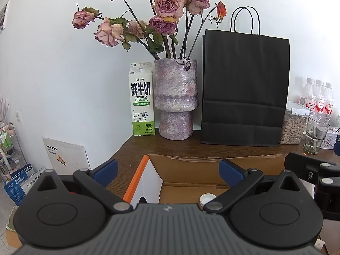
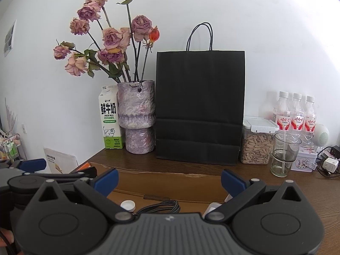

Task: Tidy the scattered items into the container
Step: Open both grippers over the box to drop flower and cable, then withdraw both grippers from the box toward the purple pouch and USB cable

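Note:
An open cardboard box [image 1: 191, 170] with an orange-edged flap [image 1: 136, 180] sits on the dark wooden table. My left gripper [image 1: 167, 172] hangs open over its left part, nothing between the blue pads. A white bottle cap [image 1: 207, 198] lies on the box floor under the gripper. In the right wrist view my right gripper [image 2: 170, 181] is open and empty above the same box [image 2: 148, 172]. Inside lie the white cap [image 2: 128, 205], a coiled braided cable [image 2: 161, 208] and a white item [image 2: 212, 208], partly hidden. Each gripper shows at the edge of the other's view.
Along the wall behind the box stand a milk carton [image 1: 141, 99], a purple vase of dried roses [image 1: 176, 97] and a black paper bag [image 1: 244, 89]. To the right are a seed jar [image 2: 257, 142], a glass [image 2: 284, 155], water bottles [image 2: 297, 114], a tin and a charger plug [image 2: 329, 164].

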